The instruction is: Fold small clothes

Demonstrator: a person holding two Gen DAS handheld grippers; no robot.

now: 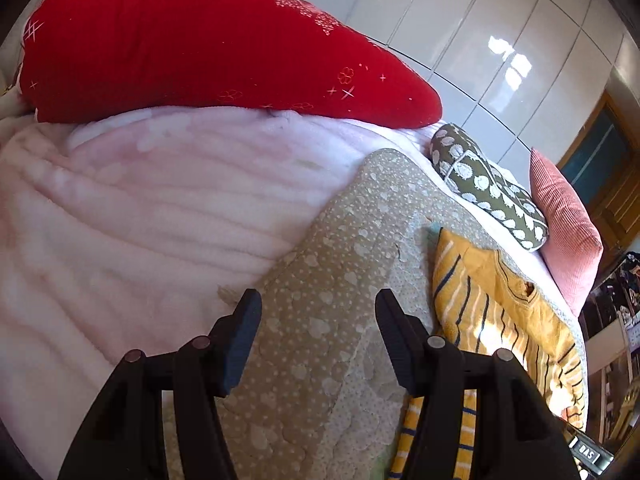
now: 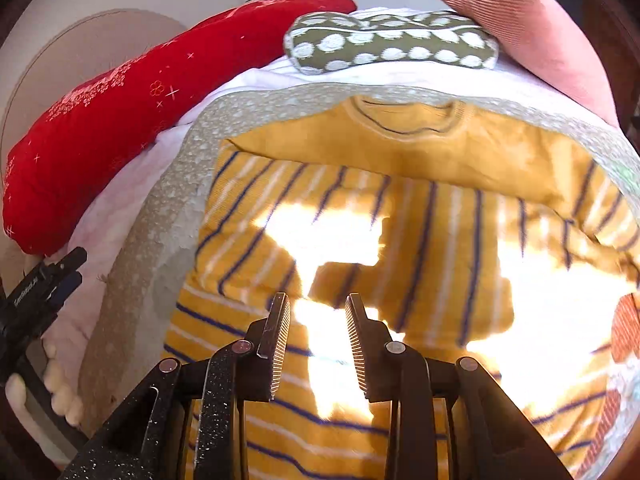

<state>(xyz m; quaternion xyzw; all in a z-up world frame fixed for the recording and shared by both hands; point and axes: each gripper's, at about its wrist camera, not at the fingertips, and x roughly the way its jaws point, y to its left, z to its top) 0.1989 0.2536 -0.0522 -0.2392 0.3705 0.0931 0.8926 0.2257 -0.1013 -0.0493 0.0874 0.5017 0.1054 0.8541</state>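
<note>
Hovering right gripper (image 2: 318,304) tilts over sweater (image 2: 400,152).

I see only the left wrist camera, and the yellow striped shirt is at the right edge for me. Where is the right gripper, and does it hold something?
Observer: The right gripper hangs over the yellow knit shirt with dark blue and white stripes. Its jaws stand apart with nothing between them.
Operator: Which way does the neck opening point?
Observer: The round neckline lies at the far end of the shirt, towards the olive cushion with white dots and away from the gripper.
</note>
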